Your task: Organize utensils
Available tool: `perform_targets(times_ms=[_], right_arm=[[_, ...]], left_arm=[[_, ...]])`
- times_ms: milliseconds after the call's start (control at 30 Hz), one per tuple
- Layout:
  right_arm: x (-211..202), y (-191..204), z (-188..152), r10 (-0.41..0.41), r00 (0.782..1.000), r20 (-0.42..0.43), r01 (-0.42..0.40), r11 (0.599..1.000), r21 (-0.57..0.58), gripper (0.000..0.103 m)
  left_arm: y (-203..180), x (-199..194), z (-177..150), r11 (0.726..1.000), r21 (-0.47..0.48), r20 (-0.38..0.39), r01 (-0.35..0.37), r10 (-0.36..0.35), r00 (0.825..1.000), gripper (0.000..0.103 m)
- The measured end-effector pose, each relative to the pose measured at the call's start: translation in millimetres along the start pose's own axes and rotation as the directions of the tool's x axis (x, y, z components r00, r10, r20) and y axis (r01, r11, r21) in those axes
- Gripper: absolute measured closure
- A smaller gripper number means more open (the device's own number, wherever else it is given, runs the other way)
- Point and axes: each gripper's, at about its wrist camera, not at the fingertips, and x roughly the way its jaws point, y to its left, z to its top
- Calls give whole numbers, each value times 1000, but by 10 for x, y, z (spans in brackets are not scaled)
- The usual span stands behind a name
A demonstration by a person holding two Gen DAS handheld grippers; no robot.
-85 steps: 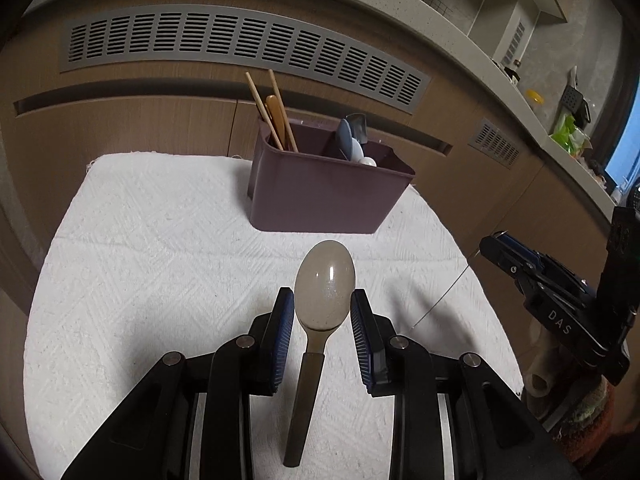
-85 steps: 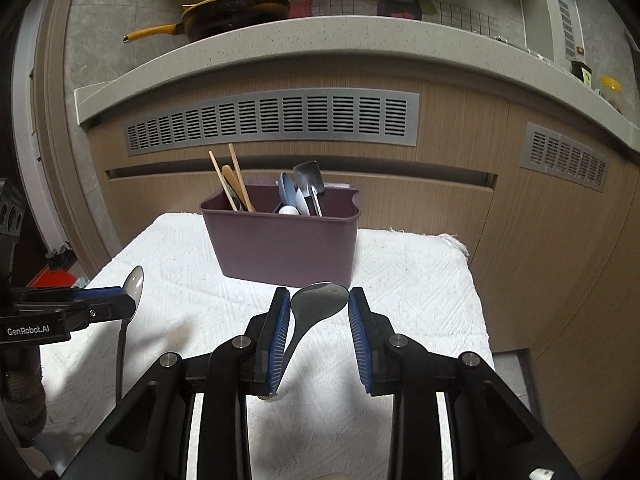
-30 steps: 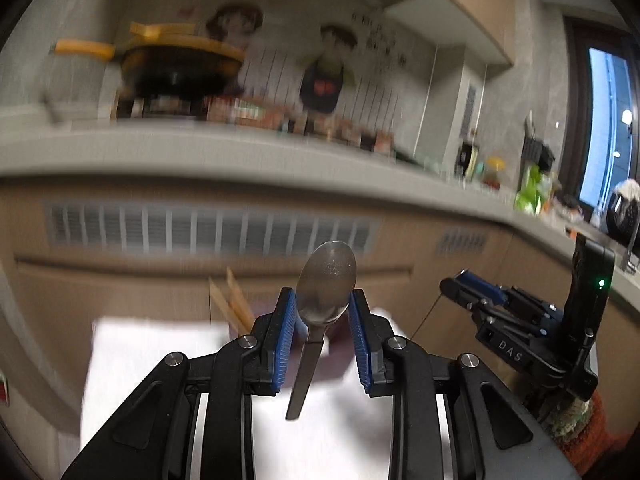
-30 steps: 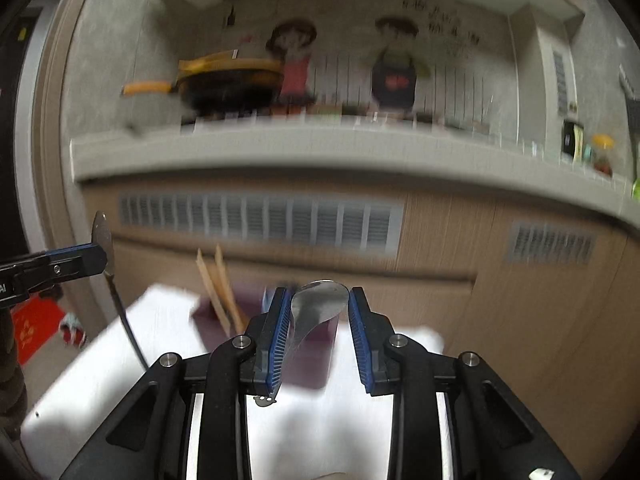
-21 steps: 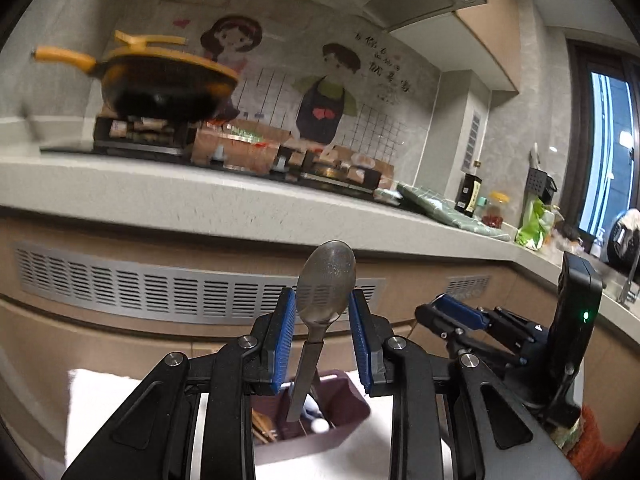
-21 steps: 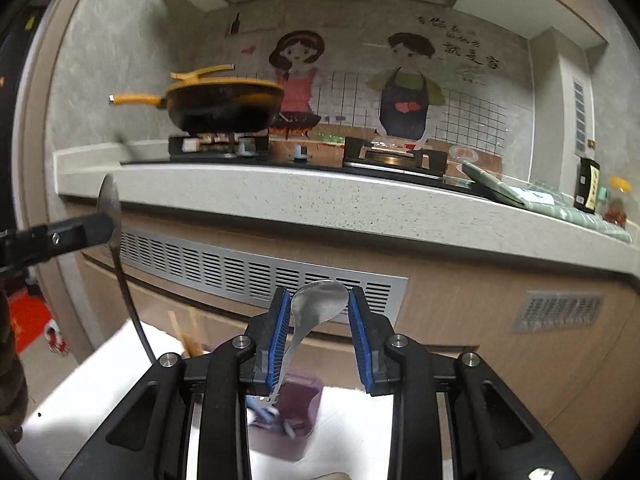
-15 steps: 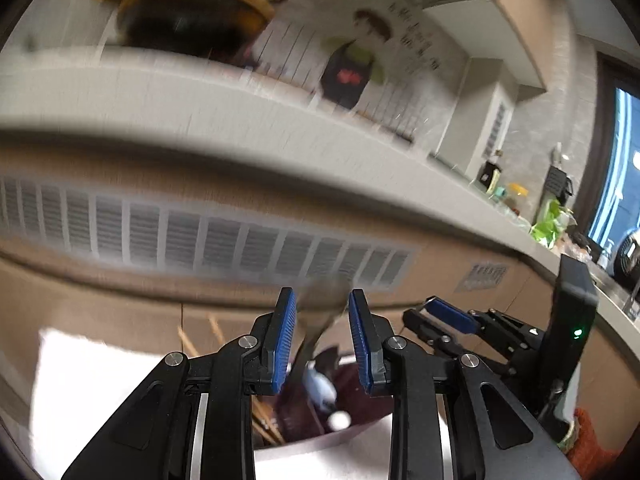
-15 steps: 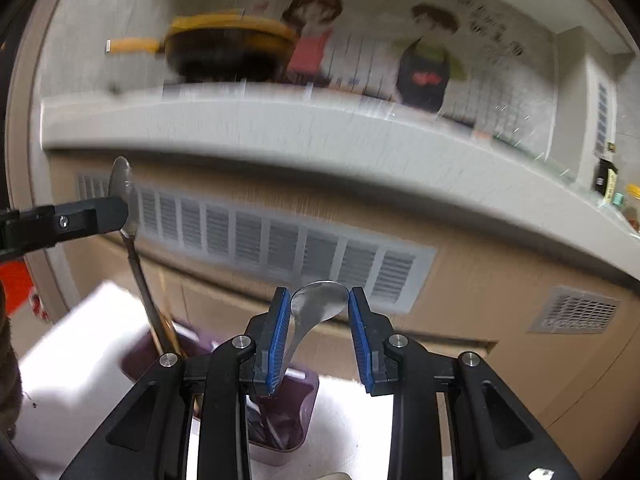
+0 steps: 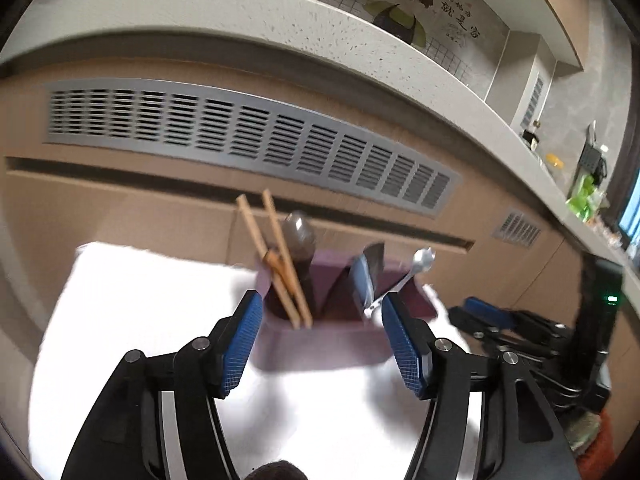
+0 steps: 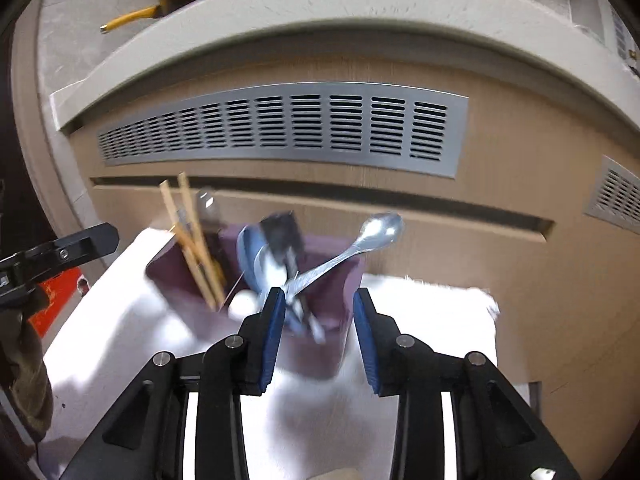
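Both spoons look to be on their way into the maroon plastic utensil caddy (image 9: pixel 320 344), which stands on the white textured cloth over the table (image 9: pixel 132 300). The left hand-held gripper (image 9: pixel 322 344) has just been opening and its jaws now stand wide with nothing between the blue pads; its dull grey metal spoon (image 9: pixel 298 236) stands bowl-up in the caddy's left compartment, just beside the pale wooden chopsticks (image 9: pixel 276 256). The right hand-held gripper (image 10: pixel 318 334) has also just been opening; its jaws stand partly apart, and the shiny patterned silver spoon (image 10: pixel 360 240) leans out over the caddy's right rim (image 10: pixel 356 268) with its handle down among the blue and steel utensils, clear of the pads as far as the blur allows. To finish well, I would hold both grippers steady above the caddy until the spoons settle, then draw back straight along the fingers so no pad catches a handle or tips the caddy. The only readable writing is a few Chinese characters on the cartoon wall tile (image 9: pixel 416 8), too blurred to make out.
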Motion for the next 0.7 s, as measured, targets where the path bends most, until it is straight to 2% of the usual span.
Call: perform_targets(times_ms=[167, 233, 300, 400, 600, 700], right_arm=[[-556, 301, -437, 11, 997, 81, -8, 1000, -30, 70], [-729, 375, -556, 26, 996, 90, -26, 1000, -4, 70], [-946, 449, -690, 69, 991, 114, -76, 995, 63, 69], [-1158, 534, -861, 95, 984, 150, -114, 986, 119, 68], [-1549, 829, -1216, 2, 982, 191, -23, 994, 105, 67], [-1641, 897, -1289, 10, 984, 176, -28, 994, 105, 66]], left_arm=[[-107, -408, -478, 994, 56, -6, -92, 92, 996, 39], [-134, -609, -661, 991, 60, -3, -116, 116, 993, 39], [-170, -830, -838, 985, 69, 7, -156, 156, 988, 39], [-241, -1111, -1073, 970, 92, 40, -226, 223, 974, 39], [-400, -1476, -1335, 957, 136, 72, -255, 247, 966, 39], [-477, -1565, -1346, 954, 149, 89, -259, 248, 965, 39]])
